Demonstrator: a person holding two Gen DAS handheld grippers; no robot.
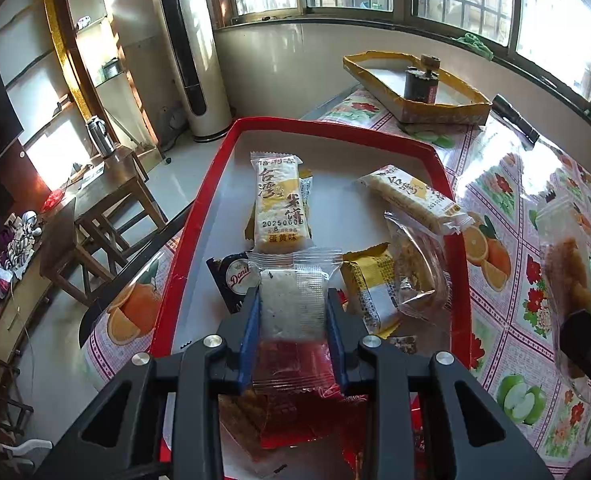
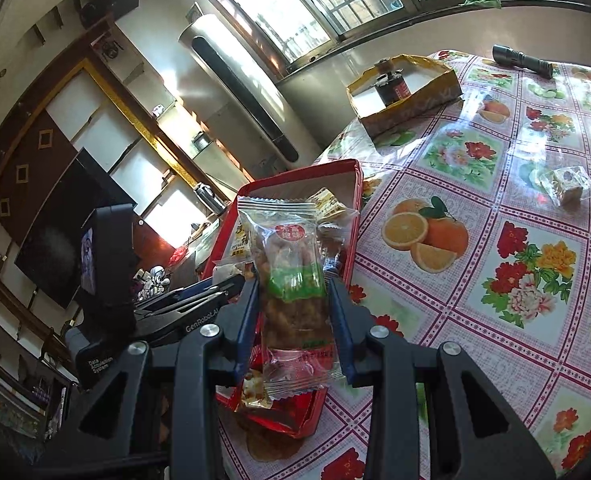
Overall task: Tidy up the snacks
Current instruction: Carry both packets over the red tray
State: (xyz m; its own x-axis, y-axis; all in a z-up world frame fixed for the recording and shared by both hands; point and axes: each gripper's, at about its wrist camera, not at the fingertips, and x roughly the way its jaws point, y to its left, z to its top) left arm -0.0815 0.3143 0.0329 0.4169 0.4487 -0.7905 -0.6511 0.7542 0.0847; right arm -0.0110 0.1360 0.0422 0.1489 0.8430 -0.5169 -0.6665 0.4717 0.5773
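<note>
My left gripper (image 1: 294,304) is shut on a clear packet with a white bar (image 1: 291,300), held above the near end of the red tray (image 1: 215,168). Several wrapped snacks lie in the tray, among them a yellow-and-white rice cracker pack (image 1: 281,204) and a clear packet of brown snack (image 1: 417,264). My right gripper (image 2: 294,300) is shut on a clear packet of brown peanut snack (image 2: 291,280) with a green band, held beside the red tray (image 2: 353,184). That same packet (image 1: 567,272) shows at the right in the left wrist view. The left gripper's body (image 2: 111,272) is at the left in the right wrist view.
A floral and fruit-print tablecloth (image 2: 475,260) covers the table. A yellow cardboard box lid (image 1: 443,110) at the back holds a dark jar (image 1: 421,80). A black torch (image 2: 521,60) lies near the window side. One loose clear packet (image 2: 567,188) lies at the table's right.
</note>
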